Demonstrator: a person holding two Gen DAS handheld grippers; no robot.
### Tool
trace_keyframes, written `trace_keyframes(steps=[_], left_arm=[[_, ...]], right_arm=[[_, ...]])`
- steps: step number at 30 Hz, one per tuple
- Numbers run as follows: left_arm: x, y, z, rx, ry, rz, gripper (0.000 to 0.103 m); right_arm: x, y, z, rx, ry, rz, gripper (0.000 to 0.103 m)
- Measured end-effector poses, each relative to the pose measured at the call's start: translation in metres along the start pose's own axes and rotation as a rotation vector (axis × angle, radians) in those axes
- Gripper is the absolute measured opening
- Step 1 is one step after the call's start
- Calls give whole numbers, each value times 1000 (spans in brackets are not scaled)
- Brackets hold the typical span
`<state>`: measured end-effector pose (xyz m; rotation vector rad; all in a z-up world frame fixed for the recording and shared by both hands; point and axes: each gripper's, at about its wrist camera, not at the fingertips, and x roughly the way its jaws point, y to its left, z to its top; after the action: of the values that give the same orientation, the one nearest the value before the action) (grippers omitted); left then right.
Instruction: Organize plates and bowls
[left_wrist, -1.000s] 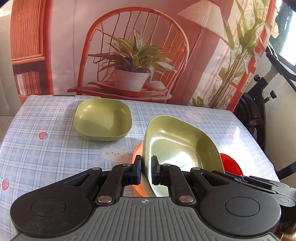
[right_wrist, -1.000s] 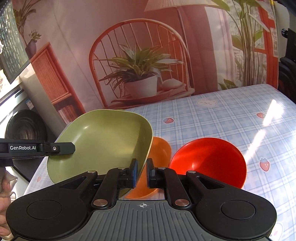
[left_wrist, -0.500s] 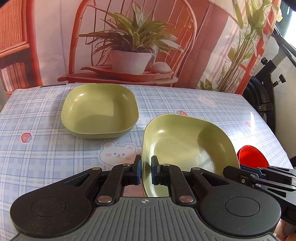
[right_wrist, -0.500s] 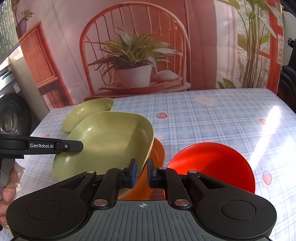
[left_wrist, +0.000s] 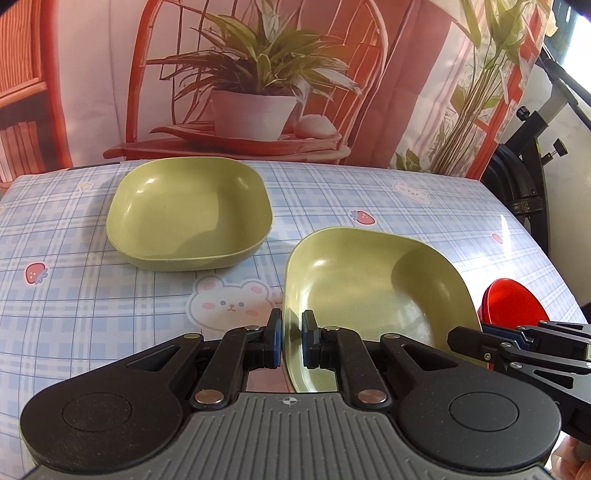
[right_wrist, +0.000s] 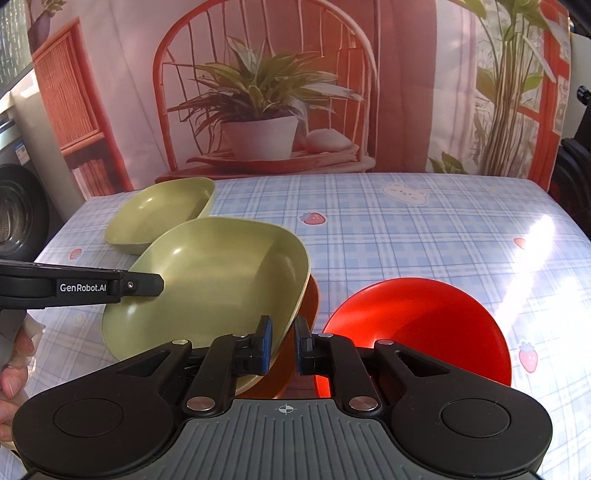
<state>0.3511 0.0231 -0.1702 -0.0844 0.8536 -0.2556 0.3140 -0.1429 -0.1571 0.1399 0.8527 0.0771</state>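
**Two grippers on one green dish**

Pinching the near rim of a square green dish (left_wrist: 373, 295), the left gripper (left_wrist: 291, 343) has its blue pads closed on that edge in the left wrist view. The held dish sits tilted above the checked tablecloth (left_wrist: 74, 295), toward the table's right side. A second green dish (left_wrist: 190, 214) rests flat near the far edge, well apart from the held one. The right gripper (left_wrist: 491, 341) comes in from the right at the held dish's far side, and a red bowl (left_wrist: 511, 304) shows behind it near the right edge.

In the right wrist view, the right gripper (right_wrist: 282, 345) is clamped on the same held dish (right_wrist: 210, 284) at its rim, while the left gripper's finger (right_wrist: 140, 286) meets the opposite rim. An orange bowl (right_wrist: 308, 306) lies under the held dish, just beside the red bowl (right_wrist: 417, 325). The second green dish (right_wrist: 159, 214) lies toward the far left corner.
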Motion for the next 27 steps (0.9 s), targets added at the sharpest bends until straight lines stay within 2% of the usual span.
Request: trace_keyframes(steps=[4,7,14,20,27], left_arm=[[-1,1,0,14,-4,-6,12],[-3,8,1,-25,-12,-7,12],[-10,14,-1,-78,-24,-33,12],[-10,14,-8,-96,-24,-47,12],[-10,11,-14,-93,-31,-68,13]], right_arm=[[0,1,1,-6,0,-11,11],[-4,-2,1,20,-11,-3,17],[-15,0,3,10,-27,-11,18],[-20,7,1,-42,-29,-2,10],[-14,16,-11,-52,-22,11,10]])
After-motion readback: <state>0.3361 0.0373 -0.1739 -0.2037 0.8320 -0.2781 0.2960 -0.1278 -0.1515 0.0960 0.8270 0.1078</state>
